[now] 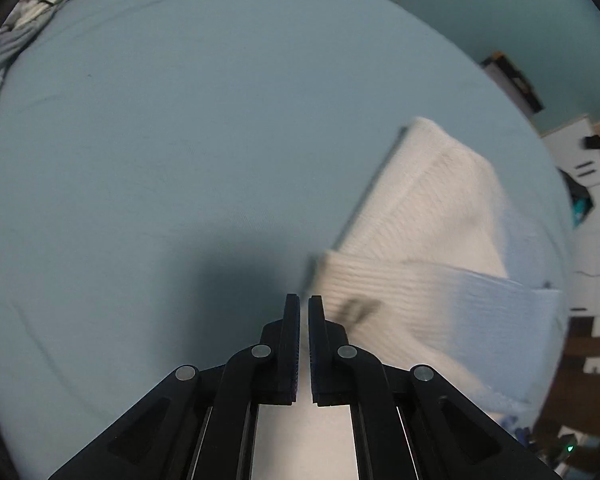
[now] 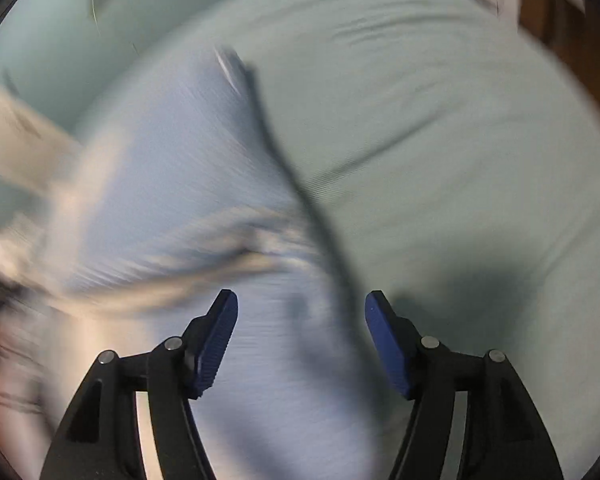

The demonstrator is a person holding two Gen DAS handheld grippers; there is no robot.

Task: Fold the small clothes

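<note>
A small knit garment (image 1: 428,248), cream with a pale blue part, lies folded on the light blue sheet (image 1: 180,140) at the right of the left wrist view. My left gripper (image 1: 304,300) is shut and empty, just left of the garment's near edge. In the right wrist view the same garment (image 2: 204,208) is motion-blurred, pale blue with cream at the left and a dark edge along its right side. My right gripper (image 2: 301,300) is open, low over the blue part, holding nothing.
Crumpled white and grey bedding (image 1: 32,12) lies at the far left of the bed. Past the bed's right edge stand white furniture (image 1: 580,160) and a dark box (image 1: 512,80). The sheet (image 2: 460,140) stretches to the right of the garment.
</note>
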